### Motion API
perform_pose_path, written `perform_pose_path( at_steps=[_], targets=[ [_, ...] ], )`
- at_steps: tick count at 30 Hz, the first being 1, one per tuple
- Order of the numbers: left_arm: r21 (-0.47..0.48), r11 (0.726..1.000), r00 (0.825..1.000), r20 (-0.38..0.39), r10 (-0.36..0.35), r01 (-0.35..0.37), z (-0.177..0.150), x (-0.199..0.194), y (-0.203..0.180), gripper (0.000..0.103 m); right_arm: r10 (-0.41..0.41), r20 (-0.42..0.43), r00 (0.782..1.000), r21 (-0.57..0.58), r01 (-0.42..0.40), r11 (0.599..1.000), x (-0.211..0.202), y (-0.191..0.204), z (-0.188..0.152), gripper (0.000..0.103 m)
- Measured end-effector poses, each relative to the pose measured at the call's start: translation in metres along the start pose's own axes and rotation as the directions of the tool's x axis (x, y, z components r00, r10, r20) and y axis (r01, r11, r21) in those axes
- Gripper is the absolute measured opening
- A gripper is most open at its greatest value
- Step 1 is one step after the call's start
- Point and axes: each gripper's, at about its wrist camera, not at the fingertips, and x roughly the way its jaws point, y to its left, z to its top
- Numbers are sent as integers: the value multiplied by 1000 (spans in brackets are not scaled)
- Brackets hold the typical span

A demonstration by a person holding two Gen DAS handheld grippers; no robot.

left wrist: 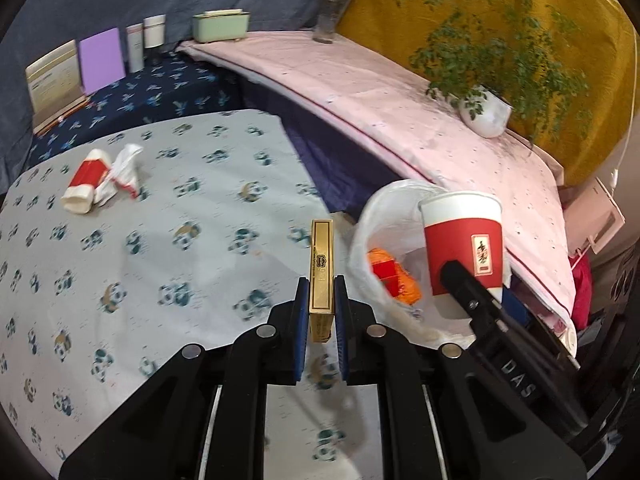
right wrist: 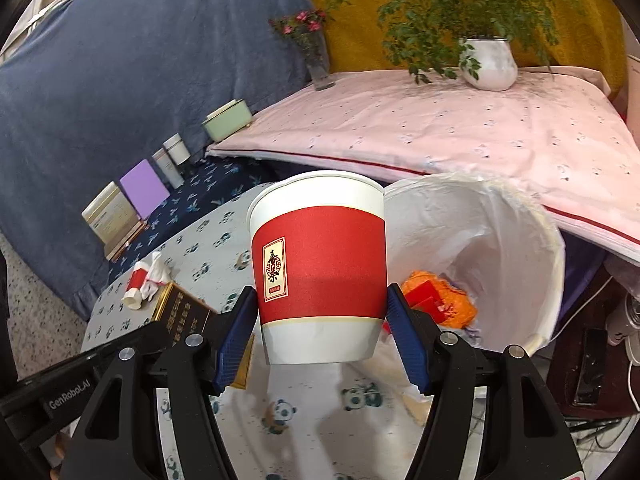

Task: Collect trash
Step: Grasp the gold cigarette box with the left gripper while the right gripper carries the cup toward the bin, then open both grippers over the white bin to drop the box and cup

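My left gripper (left wrist: 321,280) is shut on a slim gold box (left wrist: 322,248), held on edge above the panda-print tablecloth (left wrist: 180,240). My right gripper (right wrist: 320,292) is shut on a red and white paper cup (right wrist: 320,264), upright, just left of the white-lined trash bin (right wrist: 500,240). Orange and red scraps (right wrist: 440,300) lie in the bin. In the left wrist view the cup (left wrist: 464,240) hangs over the bin's rim (left wrist: 372,240). A crushed red and white cup (left wrist: 86,184) and a crumpled tissue (left wrist: 124,172) lie at the table's far left.
A pink-covered ledge (left wrist: 380,92) behind the bin carries a potted plant (left wrist: 484,112) and a flower vase (left wrist: 332,20). A green box (left wrist: 220,26), two tins (left wrist: 144,40) and cards (left wrist: 100,60) stand along the back. Cables and a power strip (right wrist: 624,332) lie right of the bin.
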Motion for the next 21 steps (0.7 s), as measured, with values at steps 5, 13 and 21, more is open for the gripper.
perform_pose_path(
  at_steps=[5,13,21],
  targets=[
    [37,998,998,0,-56,56,10,11,-32,12,-47,16,999,35,46,998,-6,-28,4,63],
    [77,989,992,0,-128,127,24,32,-72,12,-102,18,995,96,100,990,-10,-71,6,63],
    [71,988,990,11,-139,138,32,51,-87,48,-125,2,992,122,123,985,-2,-88,5,63]
  ],
)
